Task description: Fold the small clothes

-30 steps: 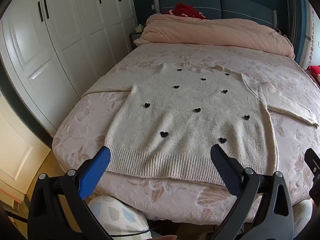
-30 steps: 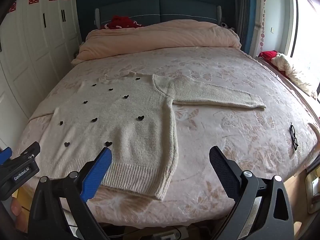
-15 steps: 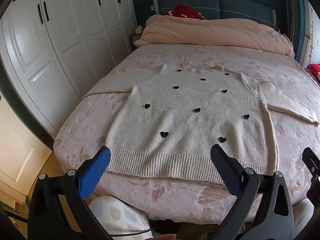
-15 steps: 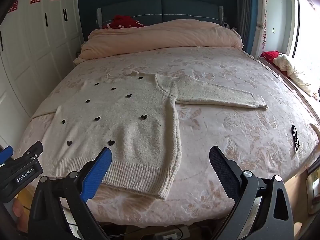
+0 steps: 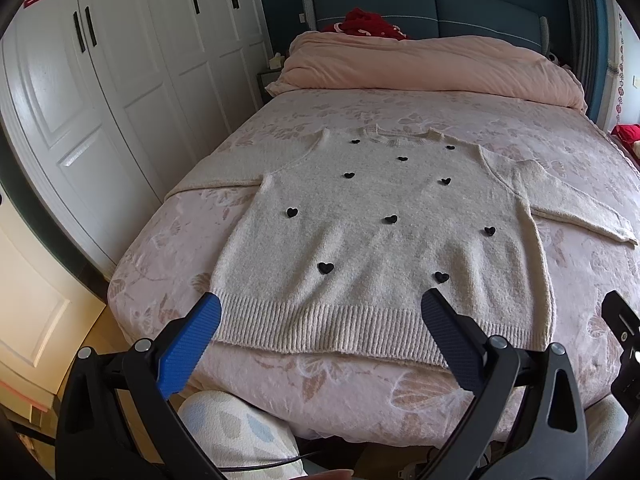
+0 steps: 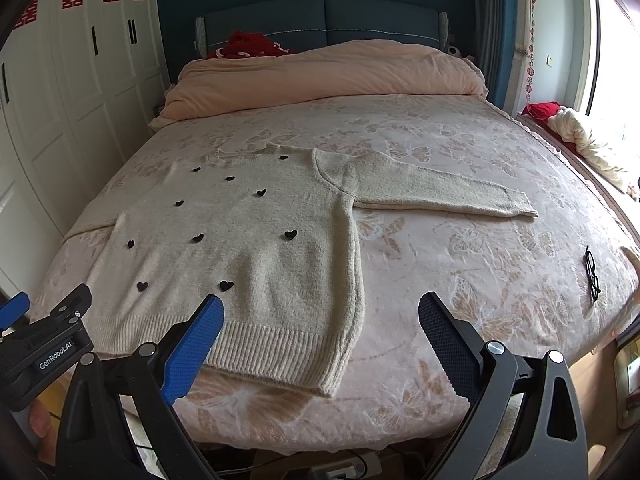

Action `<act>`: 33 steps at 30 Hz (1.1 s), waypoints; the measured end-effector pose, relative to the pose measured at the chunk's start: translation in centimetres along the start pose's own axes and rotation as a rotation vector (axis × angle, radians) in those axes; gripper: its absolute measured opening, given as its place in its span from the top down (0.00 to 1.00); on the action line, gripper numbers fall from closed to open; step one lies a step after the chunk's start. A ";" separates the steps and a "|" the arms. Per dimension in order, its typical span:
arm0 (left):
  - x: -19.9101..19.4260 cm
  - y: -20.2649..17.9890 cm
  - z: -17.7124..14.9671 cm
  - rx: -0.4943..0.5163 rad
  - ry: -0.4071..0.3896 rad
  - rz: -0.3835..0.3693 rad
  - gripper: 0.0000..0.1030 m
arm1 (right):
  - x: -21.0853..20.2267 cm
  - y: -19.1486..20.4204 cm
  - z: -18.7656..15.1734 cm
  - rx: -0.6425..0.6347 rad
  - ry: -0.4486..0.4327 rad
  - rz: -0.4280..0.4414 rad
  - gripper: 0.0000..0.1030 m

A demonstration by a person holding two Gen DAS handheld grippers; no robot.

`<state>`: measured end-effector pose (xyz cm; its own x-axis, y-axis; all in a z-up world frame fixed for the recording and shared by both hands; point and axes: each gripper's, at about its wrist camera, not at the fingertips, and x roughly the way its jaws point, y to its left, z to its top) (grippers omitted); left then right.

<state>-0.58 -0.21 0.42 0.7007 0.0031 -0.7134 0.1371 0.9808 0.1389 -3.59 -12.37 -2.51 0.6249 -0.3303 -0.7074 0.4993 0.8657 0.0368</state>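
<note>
Cream knit sweater (image 5: pixel 384 240) spread flat and face up on the bed (image 5: pixel 460 112), black heart appliqués (image 5: pixel 325 267) scattered over the front, ribbed hem (image 5: pixel 340 328) lying along the near edge of the mattress, neckline toward the headboard at 12 o'clock. Both sleeves stretched out sideways: one toward 9 o'clock, reaching the bed's wardrobe-side edge, the other (image 6: pixel 440 192) toward 3 o'clock, flat on the butterfly-patterned bedspread (image 6: pixel 460 272). Left gripper (image 5: pixel 321 336) poised just short of the hem, fingers wide apart with nothing between them, blue pad (image 5: pixel 192 340) at 8 o'clock of the view and dark pad at 4 o'clock. Right gripper (image 6: pixel 320 336) likewise spread wide and empty, hovering over the sweater's lower corner at the 3 o'clock side; no contact with the fabric visible. Pink duvet (image 6: pixel 320 76) bunched at the head of the bed, red cloth (image 6: pixel 248 46) behind it against the blue headboard (image 6: pixel 320 16). Black eyeglasses (image 6: pixel 592 272) on the bedspread well apart from the sweater, at 3 o'clock. White wardrobe (image 5: pixel 120 80) with red paper cut-outs along 9 to 11 o'clock.
</note>
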 end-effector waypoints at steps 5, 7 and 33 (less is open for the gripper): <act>-0.2 -0.1 0.1 0.002 -0.002 0.002 0.05 | 0.0 0.1 0.0 0.000 -0.001 -0.002 0.06; -0.3 -0.1 0.1 0.002 -0.002 0.001 0.05 | 0.0 0.1 0.0 0.000 -0.001 0.000 0.06; -0.6 -0.1 0.1 0.006 -0.004 0.005 0.05 | -0.3 0.3 0.0 0.002 0.001 0.008 0.06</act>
<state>-0.93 -0.34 0.85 0.7044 0.0070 -0.7098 0.1381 0.9795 0.1466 -3.65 -12.05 -2.31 0.6284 -0.3231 -0.7076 0.4953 0.8676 0.0438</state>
